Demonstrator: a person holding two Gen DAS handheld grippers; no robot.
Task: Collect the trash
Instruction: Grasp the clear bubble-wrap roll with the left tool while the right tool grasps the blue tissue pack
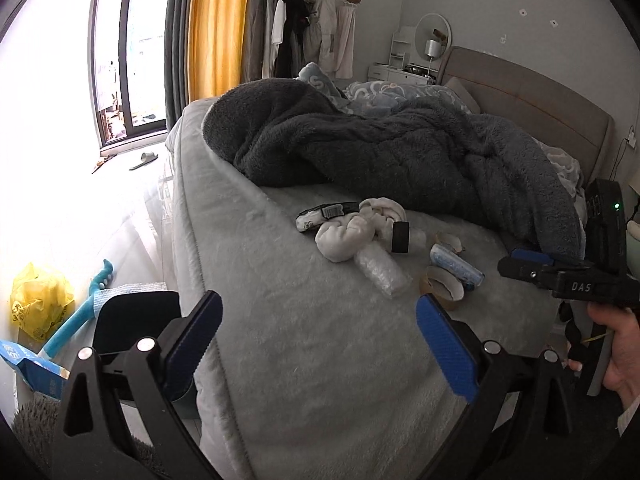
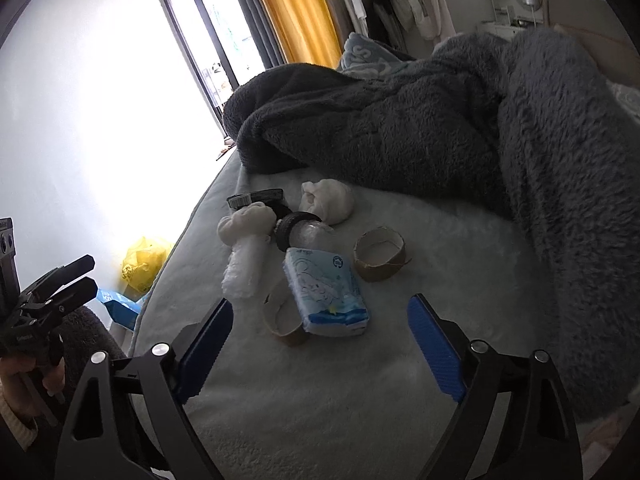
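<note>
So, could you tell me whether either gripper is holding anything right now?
No, the left gripper and right gripper are both open and empty above the bed.

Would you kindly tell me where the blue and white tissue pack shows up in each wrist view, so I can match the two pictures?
Left wrist view: the tissue pack lies right of centre on the bed, seen edge-on, resting against a cardboard tape roll.
Right wrist view: the tissue pack lies near the centre, face up, just ahead of the open right claw.
Shared landmark: the dark grey fleece blanket heaped behind it.
</note>
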